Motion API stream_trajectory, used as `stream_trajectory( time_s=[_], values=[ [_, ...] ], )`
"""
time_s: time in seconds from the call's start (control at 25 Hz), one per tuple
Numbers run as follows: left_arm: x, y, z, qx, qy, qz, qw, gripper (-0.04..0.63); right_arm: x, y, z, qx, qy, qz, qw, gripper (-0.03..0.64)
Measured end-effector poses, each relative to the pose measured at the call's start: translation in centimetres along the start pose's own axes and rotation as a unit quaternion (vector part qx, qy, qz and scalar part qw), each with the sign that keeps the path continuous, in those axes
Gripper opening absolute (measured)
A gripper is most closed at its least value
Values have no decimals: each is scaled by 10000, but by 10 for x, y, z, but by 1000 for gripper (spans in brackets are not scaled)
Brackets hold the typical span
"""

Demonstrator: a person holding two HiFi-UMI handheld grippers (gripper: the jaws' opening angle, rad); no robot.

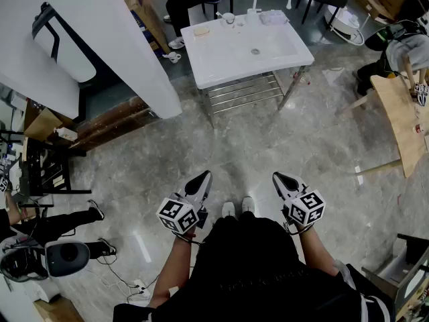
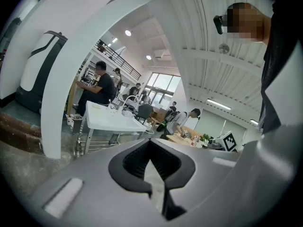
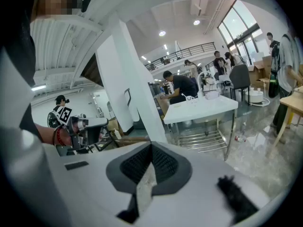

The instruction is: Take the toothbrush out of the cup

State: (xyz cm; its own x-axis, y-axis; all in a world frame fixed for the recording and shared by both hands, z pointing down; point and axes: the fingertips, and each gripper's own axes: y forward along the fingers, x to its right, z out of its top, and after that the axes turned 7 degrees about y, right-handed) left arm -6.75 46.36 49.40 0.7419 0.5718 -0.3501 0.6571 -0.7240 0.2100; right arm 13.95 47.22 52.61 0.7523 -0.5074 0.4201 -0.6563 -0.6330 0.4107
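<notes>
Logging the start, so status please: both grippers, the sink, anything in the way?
Left gripper, right gripper: shut, empty, held by the body. Likely cup at back rim of sink, far ahead; toothbrush too small to tell. Only floor between.

The left claw [image 2: 150, 143] is grey, the sink [image 1: 228, 52] white.

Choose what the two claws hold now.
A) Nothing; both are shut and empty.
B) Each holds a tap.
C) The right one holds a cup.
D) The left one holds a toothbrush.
A: the left claw and the right claw each have their jaws together with nothing between them, well apart from the white washstand.
</notes>
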Motion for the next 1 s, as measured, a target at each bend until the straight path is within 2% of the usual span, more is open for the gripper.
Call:
stream_trajectory(
  time_s=[0.24, 0.4, 0.68, 1.0],
  values=[
    [2, -10, -6, -45, -19, 34, 10000, 9, -10, 0, -8, -179, -448, 4, 9988, 12],
    [3, -13, -5, -12, -2, 28, 10000, 9, -14, 0, -8, -92, -148, 132, 9998, 12],
    [6, -11, -3, -13, 36, 97, 9999, 9, -14, -4, 1, 122, -196, 268, 9994, 14],
    [23, 9, 5, 42, 94, 238, 9997, 9, 8, -9, 5, 68, -224, 569, 9981, 14]
  ],
)
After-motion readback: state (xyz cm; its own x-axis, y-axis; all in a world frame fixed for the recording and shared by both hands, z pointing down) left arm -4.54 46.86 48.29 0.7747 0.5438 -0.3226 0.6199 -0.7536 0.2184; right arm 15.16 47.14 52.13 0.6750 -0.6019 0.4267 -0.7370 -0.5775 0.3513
